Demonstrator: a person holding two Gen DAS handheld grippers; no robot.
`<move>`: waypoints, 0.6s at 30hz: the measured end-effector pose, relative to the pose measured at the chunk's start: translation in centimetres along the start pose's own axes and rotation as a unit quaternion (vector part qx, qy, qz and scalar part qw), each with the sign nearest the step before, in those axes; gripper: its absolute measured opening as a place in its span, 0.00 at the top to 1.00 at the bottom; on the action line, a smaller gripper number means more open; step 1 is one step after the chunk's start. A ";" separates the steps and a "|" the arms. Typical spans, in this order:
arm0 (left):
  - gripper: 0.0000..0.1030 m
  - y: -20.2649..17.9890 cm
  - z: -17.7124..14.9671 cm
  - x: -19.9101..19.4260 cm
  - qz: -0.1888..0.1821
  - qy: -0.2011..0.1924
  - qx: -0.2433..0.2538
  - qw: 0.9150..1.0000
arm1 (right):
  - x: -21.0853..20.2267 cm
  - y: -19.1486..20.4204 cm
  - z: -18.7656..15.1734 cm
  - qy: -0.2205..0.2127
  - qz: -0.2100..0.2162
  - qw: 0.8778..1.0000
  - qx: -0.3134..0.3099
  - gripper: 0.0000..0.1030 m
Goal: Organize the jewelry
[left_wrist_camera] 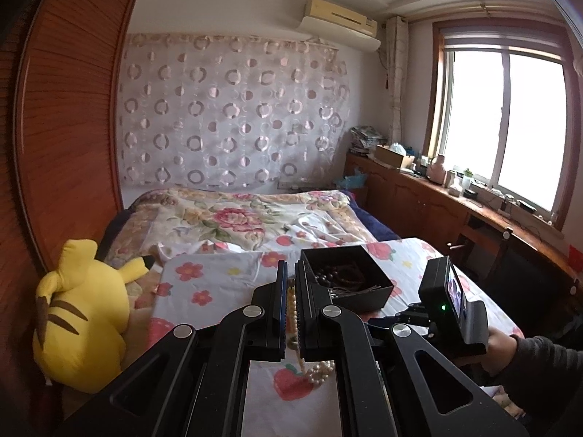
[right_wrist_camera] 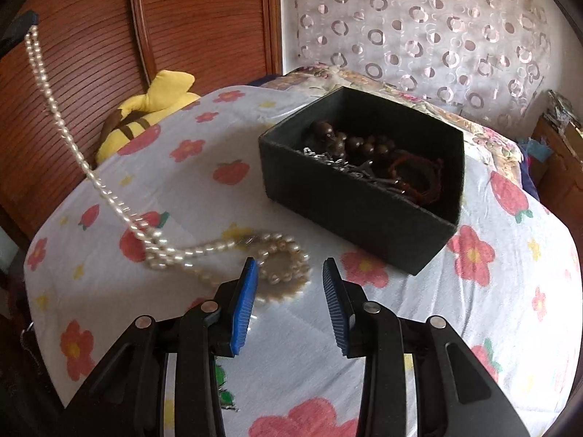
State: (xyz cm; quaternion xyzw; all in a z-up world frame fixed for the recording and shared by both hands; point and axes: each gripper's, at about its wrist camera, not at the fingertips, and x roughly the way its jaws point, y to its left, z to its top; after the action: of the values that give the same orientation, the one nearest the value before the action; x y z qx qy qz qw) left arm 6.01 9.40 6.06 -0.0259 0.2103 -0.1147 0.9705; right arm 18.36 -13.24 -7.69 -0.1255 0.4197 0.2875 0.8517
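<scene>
My left gripper [left_wrist_camera: 290, 266] is shut on a pearl necklace [left_wrist_camera: 291, 304], whose strand runs between the pads and bunches below them. In the right wrist view the necklace [right_wrist_camera: 73, 142] hangs from the left gripper's tip at the top left down to the flowered sheet [right_wrist_camera: 182, 189]. Its loose end lies coiled there. My right gripper [right_wrist_camera: 289, 267] is open just above that coil, its blue pads apart and pressing on nothing. A black box [right_wrist_camera: 357, 200] [left_wrist_camera: 364, 291] sits beyond it, holding dark wooden beads [right_wrist_camera: 349, 142], a red cord bracelet and a silver chain.
A yellow plush toy [left_wrist_camera: 80, 313] [right_wrist_camera: 153, 109] lies at the bed's left edge against a wooden wardrobe [left_wrist_camera: 69, 127]. A floral quilt [left_wrist_camera: 237, 215] covers the far bed. A cluttered wooden sideboard [left_wrist_camera: 455, 196] runs under the window. A person's hand [left_wrist_camera: 503, 349] holds the right gripper.
</scene>
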 end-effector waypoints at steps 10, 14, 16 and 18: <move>0.97 0.0 -0.8 0.8 0.002 0.015 0.003 1.000 | 0.9 -1.1 0.4 0.013 0.063 0.997 0.034 0.82; 0.97 0.1 -1.6 1.5 0.003 0.026 0.003 1.000 | 0.7 -0.9 0.4 0.012 0.071 0.997 0.029 0.92; 0.97 0.2 -2.0 2.0 0.003 0.034 0.002 0.999 | 0.4 -0.4 0.3 0.004 0.060 0.998 0.017 0.92; 0.97 0.4 -2.5 2.6 0.002 0.044 0.000 0.999 | -0.4 0.0 0.5 -0.012 0.049 0.999 0.010 0.92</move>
State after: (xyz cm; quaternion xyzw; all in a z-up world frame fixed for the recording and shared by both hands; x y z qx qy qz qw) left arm 7.32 9.14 2.66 -0.0201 0.2525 -0.1135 0.9607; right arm 18.49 -13.15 -7.01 -0.0930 0.4178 0.3266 0.8427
